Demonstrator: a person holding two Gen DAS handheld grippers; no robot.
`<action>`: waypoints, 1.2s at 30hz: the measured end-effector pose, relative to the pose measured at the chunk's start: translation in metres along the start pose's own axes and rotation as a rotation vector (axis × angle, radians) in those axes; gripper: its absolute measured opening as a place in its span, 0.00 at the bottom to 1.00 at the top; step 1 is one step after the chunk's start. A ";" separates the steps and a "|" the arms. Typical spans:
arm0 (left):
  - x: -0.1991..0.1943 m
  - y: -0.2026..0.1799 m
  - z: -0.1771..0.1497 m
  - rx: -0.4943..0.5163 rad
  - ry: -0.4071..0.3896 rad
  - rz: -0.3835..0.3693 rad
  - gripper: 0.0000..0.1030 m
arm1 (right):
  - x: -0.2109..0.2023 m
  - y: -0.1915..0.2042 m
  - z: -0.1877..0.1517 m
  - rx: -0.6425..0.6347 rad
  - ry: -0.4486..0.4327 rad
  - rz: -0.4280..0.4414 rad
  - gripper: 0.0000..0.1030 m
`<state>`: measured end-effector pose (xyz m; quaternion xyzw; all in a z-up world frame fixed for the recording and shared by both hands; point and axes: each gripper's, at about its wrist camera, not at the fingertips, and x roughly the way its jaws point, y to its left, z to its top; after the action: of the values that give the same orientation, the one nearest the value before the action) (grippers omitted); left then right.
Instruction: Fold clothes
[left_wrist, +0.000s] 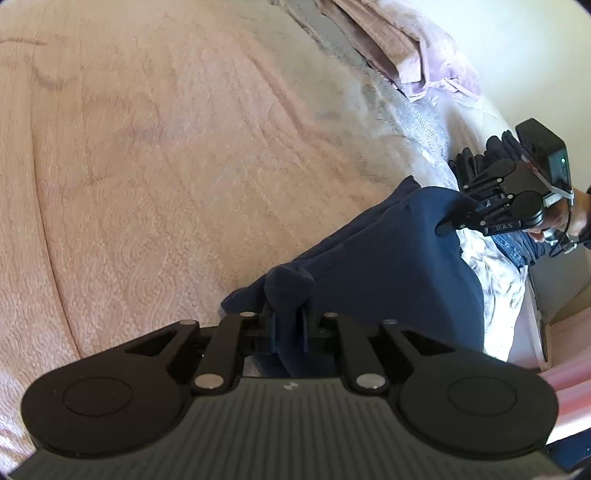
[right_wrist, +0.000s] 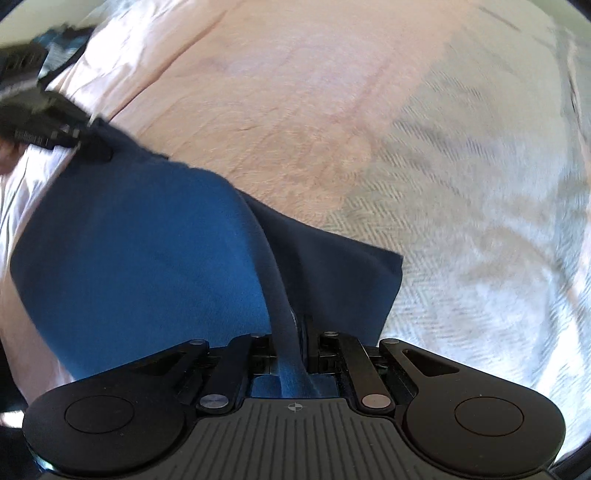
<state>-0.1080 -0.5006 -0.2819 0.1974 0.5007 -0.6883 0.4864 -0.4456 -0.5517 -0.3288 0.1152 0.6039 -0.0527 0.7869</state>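
A navy blue garment (left_wrist: 388, 266) hangs stretched between my two grippers above a pink bedspread (left_wrist: 166, 166). My left gripper (left_wrist: 288, 295) is shut on a bunched corner of the garment. My right gripper (right_wrist: 295, 332) is shut on another edge of it; the cloth (right_wrist: 140, 266) spreads out to the left in the right wrist view. My right gripper also shows in the left wrist view (left_wrist: 454, 221) at the far right, pinching the cloth. My left gripper shows blurred in the right wrist view (right_wrist: 74, 136) at the upper left, on the garment's far corner.
The pink bedspread (right_wrist: 295, 92) covers most of the bed. A grey-white herringbone blanket (right_wrist: 461, 221) lies on the right part. Pink pillows (left_wrist: 406, 44) sit at the head. A white patterned sheet (left_wrist: 495, 273) hangs at the bed edge. The person's arm (left_wrist: 569, 214) is at far right.
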 end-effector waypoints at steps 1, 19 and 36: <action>0.000 0.001 0.001 -0.010 0.002 0.002 0.11 | 0.001 -0.001 0.000 0.020 -0.005 0.003 0.05; -0.014 0.000 0.005 -0.061 -0.018 0.019 0.16 | -0.024 -0.028 -0.056 0.628 -0.320 0.110 0.62; 0.003 0.010 -0.003 -0.072 -0.017 0.084 0.12 | -0.010 -0.065 -0.058 0.781 -0.401 -0.040 0.00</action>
<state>-0.1015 -0.4995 -0.2903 0.1948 0.5123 -0.6504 0.5259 -0.5174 -0.6013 -0.3415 0.3798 0.3761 -0.3134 0.7849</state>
